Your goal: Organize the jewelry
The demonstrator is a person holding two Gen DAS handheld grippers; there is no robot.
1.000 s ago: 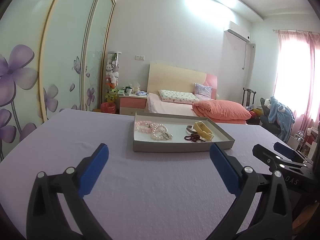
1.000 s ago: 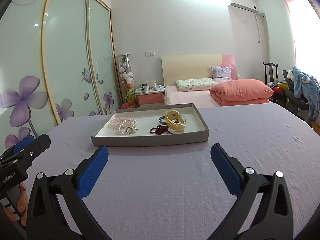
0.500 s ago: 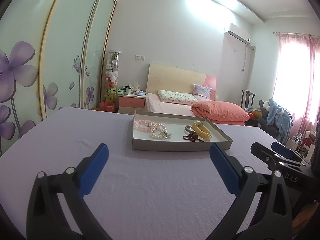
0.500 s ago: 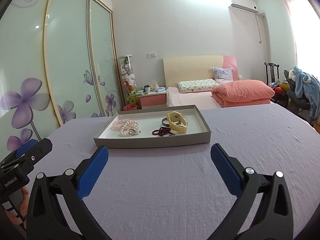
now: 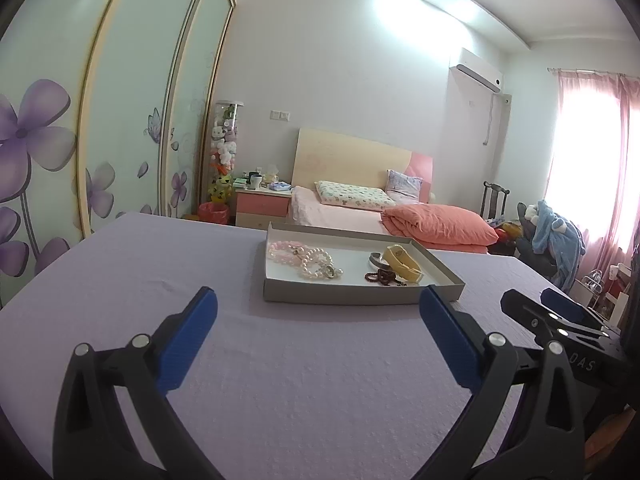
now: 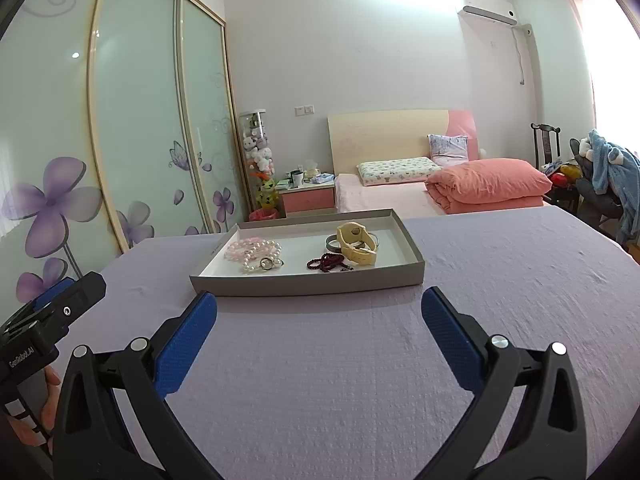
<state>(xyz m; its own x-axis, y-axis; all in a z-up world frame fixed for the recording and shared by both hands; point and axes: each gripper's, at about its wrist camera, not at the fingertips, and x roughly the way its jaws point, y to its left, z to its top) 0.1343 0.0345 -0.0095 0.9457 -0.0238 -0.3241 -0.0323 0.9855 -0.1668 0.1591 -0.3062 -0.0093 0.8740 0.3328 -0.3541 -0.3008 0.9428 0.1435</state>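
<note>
A grey shallow tray [image 5: 360,293] [image 6: 308,285] sits on the lilac table ahead of both grippers. In it lie a pink bead bracelet [image 5: 282,247] [image 6: 240,247], a white pearl bracelet [image 5: 318,266] [image 6: 260,258], a dark red bead string [image 5: 382,277] [image 6: 329,262], a silver bangle [image 5: 375,259] [image 6: 332,243] and a yellow watch [image 5: 402,266] [image 6: 356,242]. My left gripper [image 5: 318,316] is open and empty, short of the tray. My right gripper [image 6: 319,316] is open and empty, also short of the tray.
The lilac tablecloth [image 5: 304,380] [image 6: 332,368] covers the table. The right gripper's body shows at the right in the left wrist view [image 5: 560,328]; the left gripper's body shows at the left in the right wrist view [image 6: 48,320]. A bed, nightstand and wardrobe stand behind.
Both grippers have risen and pulled back slightly; the tray sits a little lower and nearer the fingertips in both views. Both stay open and empty.
</note>
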